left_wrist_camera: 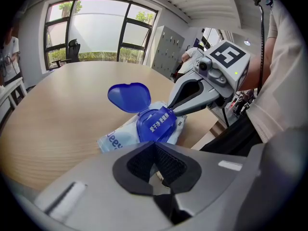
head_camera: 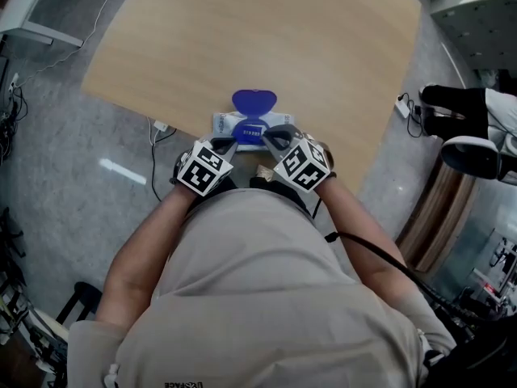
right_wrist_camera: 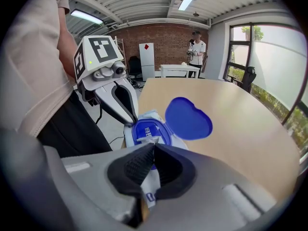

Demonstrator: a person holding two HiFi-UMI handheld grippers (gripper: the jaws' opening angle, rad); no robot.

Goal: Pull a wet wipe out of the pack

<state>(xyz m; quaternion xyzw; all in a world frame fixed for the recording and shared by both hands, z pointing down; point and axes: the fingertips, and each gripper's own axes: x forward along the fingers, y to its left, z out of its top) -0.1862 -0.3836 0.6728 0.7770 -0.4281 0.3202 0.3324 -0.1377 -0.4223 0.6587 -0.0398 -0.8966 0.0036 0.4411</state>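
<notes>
Head view: the wet wipe pack (head_camera: 229, 124) lies at the near edge of the table (head_camera: 242, 39), its blue lid (head_camera: 254, 101) flipped open toward the far edge. The right gripper (right_wrist_camera: 154, 146) has its fingers pinched on the wet wipe (right_wrist_camera: 149, 140) poking from the opening. The left gripper (left_wrist_camera: 155, 144) has its fingers together too, with nothing seen between them and the tips at the pack's left end.

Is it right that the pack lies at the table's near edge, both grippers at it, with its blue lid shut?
No, the lid is open, flipped back off the pack, as the right gripper view shows. The pack does lie at the table's near edge, left gripper and right gripper at it.
</notes>
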